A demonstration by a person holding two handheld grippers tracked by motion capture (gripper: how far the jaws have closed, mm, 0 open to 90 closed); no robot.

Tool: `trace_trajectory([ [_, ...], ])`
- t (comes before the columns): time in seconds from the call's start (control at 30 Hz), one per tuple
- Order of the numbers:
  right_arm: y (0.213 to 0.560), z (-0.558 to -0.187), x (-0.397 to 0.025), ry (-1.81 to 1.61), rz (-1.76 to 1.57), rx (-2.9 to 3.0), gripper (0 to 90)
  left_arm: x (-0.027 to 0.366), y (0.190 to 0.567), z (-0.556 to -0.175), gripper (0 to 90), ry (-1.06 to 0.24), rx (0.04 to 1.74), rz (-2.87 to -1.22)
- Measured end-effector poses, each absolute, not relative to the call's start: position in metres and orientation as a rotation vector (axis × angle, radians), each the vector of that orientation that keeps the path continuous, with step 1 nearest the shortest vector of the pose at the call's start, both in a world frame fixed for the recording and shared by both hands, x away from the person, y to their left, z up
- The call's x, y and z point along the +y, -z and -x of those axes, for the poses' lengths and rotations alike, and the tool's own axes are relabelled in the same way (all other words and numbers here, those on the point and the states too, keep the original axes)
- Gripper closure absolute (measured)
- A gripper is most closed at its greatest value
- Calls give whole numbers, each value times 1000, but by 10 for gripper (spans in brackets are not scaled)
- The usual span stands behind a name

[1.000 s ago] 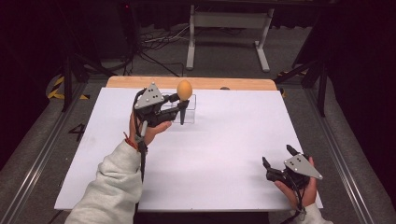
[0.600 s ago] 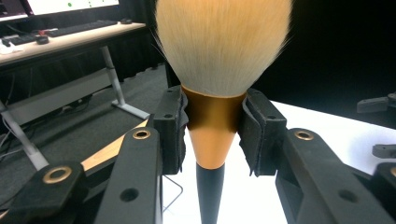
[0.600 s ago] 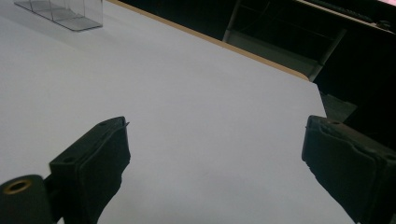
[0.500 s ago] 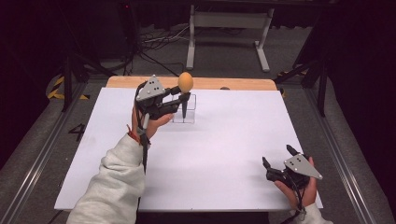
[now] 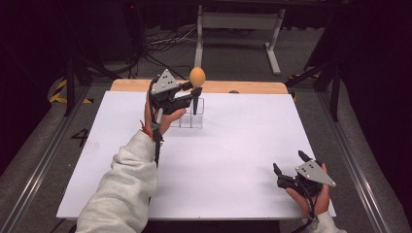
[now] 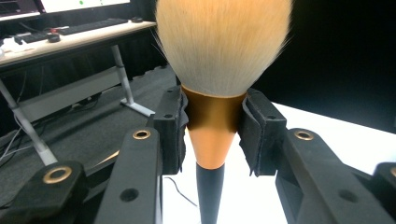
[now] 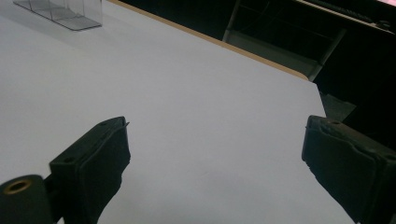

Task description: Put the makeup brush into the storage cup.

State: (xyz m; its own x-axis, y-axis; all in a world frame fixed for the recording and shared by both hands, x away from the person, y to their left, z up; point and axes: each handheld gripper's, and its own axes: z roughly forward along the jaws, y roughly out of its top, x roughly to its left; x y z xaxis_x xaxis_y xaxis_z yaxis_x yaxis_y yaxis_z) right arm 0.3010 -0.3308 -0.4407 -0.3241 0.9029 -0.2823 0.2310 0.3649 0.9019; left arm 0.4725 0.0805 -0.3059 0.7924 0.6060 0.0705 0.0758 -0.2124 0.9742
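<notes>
A makeup brush with pale orange bristles, a copper ferrule and a black handle stands upright in the air. My left gripper is shut on the brush's ferrule, above a clear plastic organizer at the back of the white table. The handle's tip hangs over the organizer's compartments. My right gripper rests open near the table's front right corner, its jaws wide apart over bare white surface, holding nothing.
The clear organizer sits far off at the upper left in the right gripper view. A wooden strip edges the table's back. Beyond it stand a desk frame and floor cables. Metal rails flank the table.
My left gripper has lifted the brush a little and carried it slightly right, over the organizer. The right gripper has stayed still.
</notes>
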Motion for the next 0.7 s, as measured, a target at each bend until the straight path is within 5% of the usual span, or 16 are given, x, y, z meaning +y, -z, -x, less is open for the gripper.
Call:
trace_trajectory([
  [0.7, 442, -301, -332, -993, -1002, 1772, 85, 64, 330, -519, 635, -547, 603, -1761],
])
